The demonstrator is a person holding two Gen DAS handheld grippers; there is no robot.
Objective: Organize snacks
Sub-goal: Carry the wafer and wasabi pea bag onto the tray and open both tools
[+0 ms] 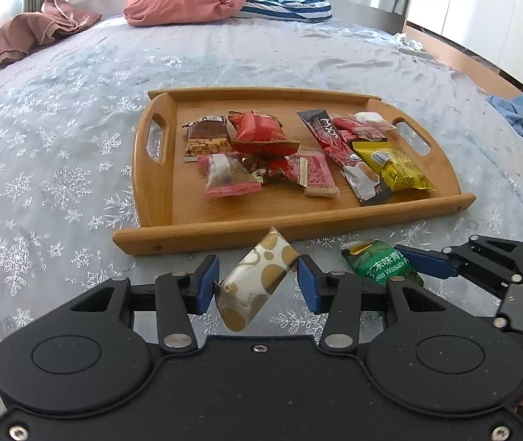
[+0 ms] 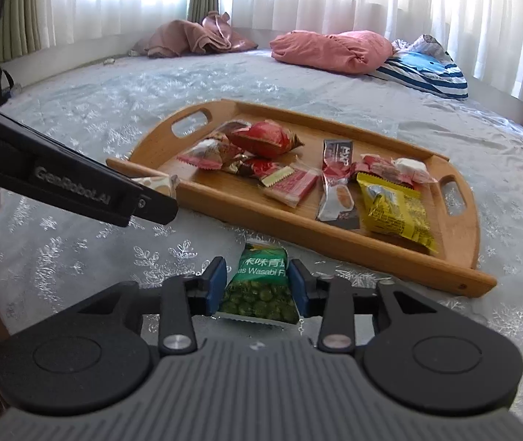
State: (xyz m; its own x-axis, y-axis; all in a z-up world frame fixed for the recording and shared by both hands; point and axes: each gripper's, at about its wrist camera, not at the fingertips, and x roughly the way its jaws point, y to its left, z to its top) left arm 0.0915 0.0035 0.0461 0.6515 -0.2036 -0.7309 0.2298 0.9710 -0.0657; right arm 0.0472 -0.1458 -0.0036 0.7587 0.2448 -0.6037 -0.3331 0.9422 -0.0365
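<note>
Left tongs (image 1: pixel 258 284) astride gold-dotted packet (image 1: pixel 252 283)

Bed (image 1: pixel 78 147) under tray (image 1: pixel 298 217), pillow (image 1: pixel 188 0)

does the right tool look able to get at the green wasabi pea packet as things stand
Probably yes. The green wasabi pea packet already lies between the right tool's blue pads on the bedspread, nothing covering it. The left tool, with the gold-dotted packet, stays off to the side.

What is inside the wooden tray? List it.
Wooden tray holds a red packet, yellow packet, coffee stick, nut bar and pink wrappers; those overlap, hiding parts of each other.
</note>
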